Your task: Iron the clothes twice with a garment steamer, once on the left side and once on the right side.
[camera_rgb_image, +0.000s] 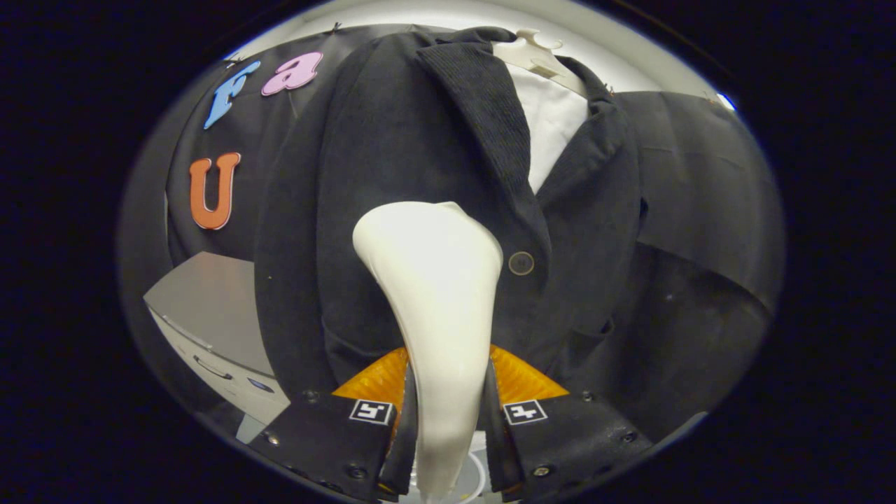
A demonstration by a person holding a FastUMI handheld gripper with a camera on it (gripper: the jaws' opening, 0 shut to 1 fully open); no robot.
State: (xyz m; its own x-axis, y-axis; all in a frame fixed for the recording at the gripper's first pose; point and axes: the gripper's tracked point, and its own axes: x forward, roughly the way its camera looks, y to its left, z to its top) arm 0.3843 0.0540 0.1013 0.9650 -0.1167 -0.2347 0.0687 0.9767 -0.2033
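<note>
My claw [448, 413] grips one cream garment steamer [434, 294] by its handle, both fingers pressing its sides. Its head meets one dark jacket [392, 140] at twelve o'clock, one button [521, 263] at two o'clock. One grey cabinet [210, 308] sits at ten o'clock.

Mount: riding on the gripper [448, 409], peering forward along its two fingers.
Facing: straight at the front of a dark jacket [420, 161] on a hanger [539, 52], tilted a bit upward.
Closeness: really tight, jacket just beyond the white steamer [434, 294] clamped between the fingers.
Off to the side: grey cabinet [210, 308] low beside the jacket.
Lens: fisheye, edges bent.
</note>
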